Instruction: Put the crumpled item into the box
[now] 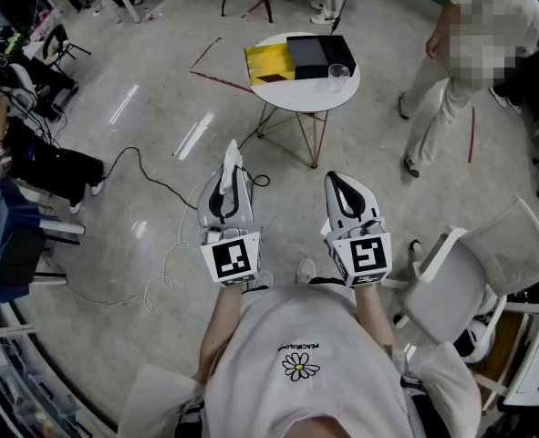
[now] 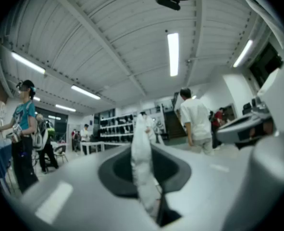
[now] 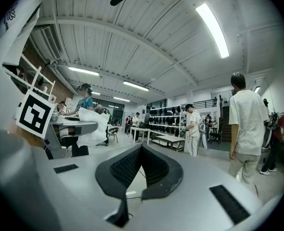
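Observation:
A white crumpled item (image 1: pixel 233 156) sticks out past the tip of my left gripper (image 1: pixel 230 170), which is shut on it. In the left gripper view the crumpled item (image 2: pixel 141 172) runs as a narrow strip pinched between the dark pads of the left gripper (image 2: pixel 142 146). My right gripper (image 1: pixel 336 181) is held beside it at the same height, shut with nothing in it; the right gripper view shows the right gripper (image 3: pixel 141 147) with tips meeting. Ahead, a black box (image 1: pixel 310 55) with a yellow flap (image 1: pixel 267 64) lies on a round white table (image 1: pixel 296 94). Both grippers are well short of the table.
A clear glass (image 1: pixel 338 76) stands on the table beside the box. A person (image 1: pixel 461 71) walks at the right behind the table. A white office chair (image 1: pixel 488 272) is close at my right. Cables (image 1: pixel 150 176) cross the floor at the left, near dark desks (image 1: pixel 41 167).

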The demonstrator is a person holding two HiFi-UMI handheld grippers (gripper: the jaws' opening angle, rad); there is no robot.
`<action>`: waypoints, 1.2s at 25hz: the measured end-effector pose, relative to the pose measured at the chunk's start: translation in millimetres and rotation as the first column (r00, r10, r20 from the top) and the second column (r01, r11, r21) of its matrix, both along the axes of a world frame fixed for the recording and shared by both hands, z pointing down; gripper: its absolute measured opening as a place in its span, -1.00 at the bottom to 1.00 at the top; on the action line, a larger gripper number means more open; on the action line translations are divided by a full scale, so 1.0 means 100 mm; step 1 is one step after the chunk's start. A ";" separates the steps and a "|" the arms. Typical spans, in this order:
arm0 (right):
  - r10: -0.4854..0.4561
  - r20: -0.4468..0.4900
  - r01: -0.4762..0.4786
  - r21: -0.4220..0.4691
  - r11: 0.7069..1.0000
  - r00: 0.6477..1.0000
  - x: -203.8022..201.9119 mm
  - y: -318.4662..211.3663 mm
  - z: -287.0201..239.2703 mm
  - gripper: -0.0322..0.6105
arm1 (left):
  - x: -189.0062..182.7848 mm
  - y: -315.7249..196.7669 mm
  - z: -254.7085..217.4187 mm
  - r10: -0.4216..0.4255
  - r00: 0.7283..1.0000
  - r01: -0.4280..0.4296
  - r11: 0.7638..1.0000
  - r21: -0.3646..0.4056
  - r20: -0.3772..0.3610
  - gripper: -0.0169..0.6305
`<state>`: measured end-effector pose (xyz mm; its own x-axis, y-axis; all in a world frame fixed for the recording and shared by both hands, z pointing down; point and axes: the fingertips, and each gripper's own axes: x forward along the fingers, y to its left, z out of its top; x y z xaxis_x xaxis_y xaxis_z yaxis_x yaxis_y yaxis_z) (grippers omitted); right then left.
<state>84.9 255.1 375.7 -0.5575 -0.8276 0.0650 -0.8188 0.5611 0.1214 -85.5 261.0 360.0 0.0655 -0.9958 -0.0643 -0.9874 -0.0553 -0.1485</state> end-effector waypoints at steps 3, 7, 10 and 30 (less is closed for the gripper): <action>-0.007 0.002 0.007 0.001 1.000 1.000 0.09 -0.01 0.01 -0.90 | 0.08 0.00 -0.01 -0.008 1.000 0.008 1.000 0.005 -0.003 -0.82; -0.033 0.001 0.033 0.004 0.999 0.999 0.15 -0.07 0.03 -0.90 | 0.20 -0.02 0.00 -0.020 1.000 0.020 1.000 0.004 0.003 -0.82; -0.061 -0.002 0.061 -0.001 0.998 0.998 0.17 -0.08 0.07 -0.90 | 0.26 -0.01 0.02 -0.030 1.000 0.030 1.000 0.005 0.004 -0.82; -0.059 0.032 0.056 0.076 0.996 0.998 0.40 -0.94 0.08 -0.90 | 0.18 -1.05 -0.14 -0.048 0.998 0.051 0.991 0.127 -0.030 -0.82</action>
